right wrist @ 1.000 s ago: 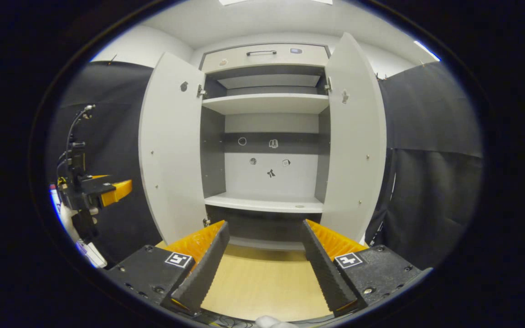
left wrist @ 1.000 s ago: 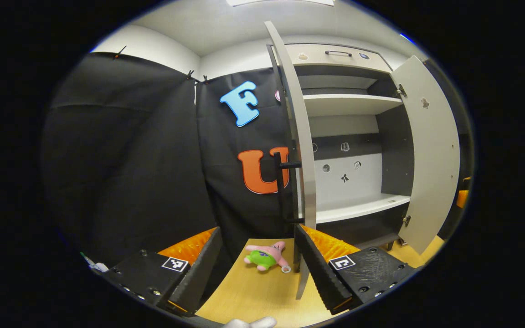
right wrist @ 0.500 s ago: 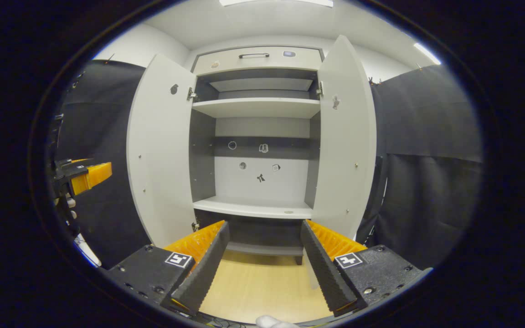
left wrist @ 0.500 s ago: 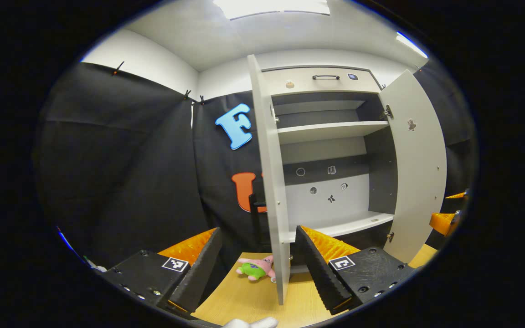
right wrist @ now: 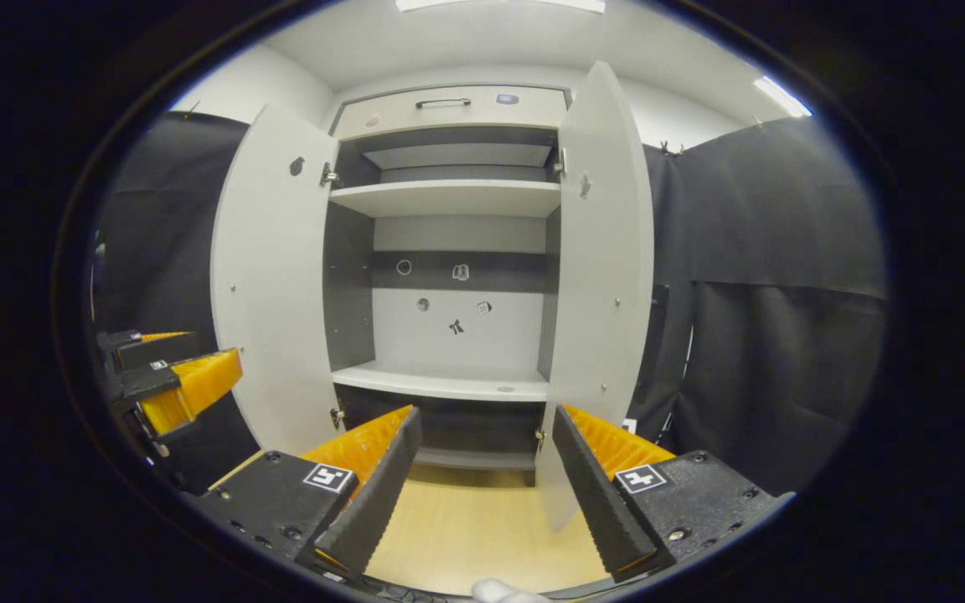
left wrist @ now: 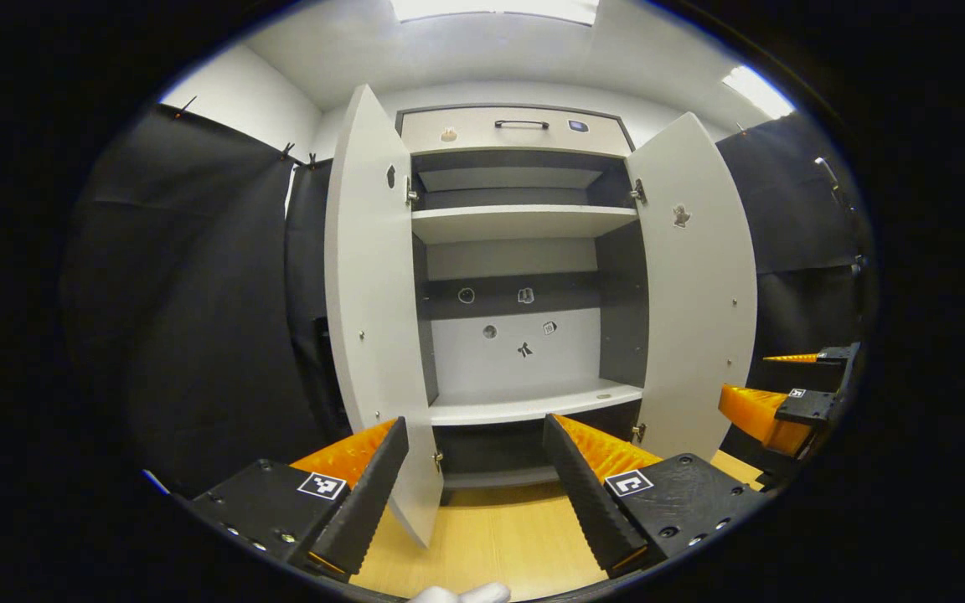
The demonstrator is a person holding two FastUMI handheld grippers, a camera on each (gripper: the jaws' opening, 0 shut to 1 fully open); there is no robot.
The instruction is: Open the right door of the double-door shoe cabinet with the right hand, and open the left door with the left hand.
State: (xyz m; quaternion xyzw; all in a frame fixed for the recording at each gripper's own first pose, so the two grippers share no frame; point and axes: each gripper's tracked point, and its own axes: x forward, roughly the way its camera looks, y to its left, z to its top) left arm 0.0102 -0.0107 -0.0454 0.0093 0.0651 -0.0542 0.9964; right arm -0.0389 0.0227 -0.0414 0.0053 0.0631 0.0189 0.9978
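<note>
**Jaws apart and empty, both cabinet doors swung open**

The jaws of the left gripper (left wrist: 476, 490) stand wide apart with nothing between them, and the jaws of the right gripper (right wrist: 482, 486) are likewise spread and empty. Both point at the tall pale grey double-door shoe cabinet (left wrist: 524, 276), which stands on the light wooden floor (left wrist: 491, 544) straight ahead of them.

By the look of it the task is done or all but done. The cabinet's flat grey left door (left wrist: 374, 310) and flat grey right door (left wrist: 696, 293) are each swung out on their hinges, baring the white shelves (left wrist: 524, 222) and the small stickers on the back panel. Neither gripper touches a door; each hangs in front of the cabinet, the right one also seen at the cabinet's right in the left gripper view. What may remain is only drawing the hands away.

The doors' outer faces and handles are turned away and cannot be seen. The cabinet's foot is partly covered by the grippers. The top drawer with its dark handle (right wrist: 442, 103) is small and hard to read. Whether the doors are at full swing I cannot tell.
</note>
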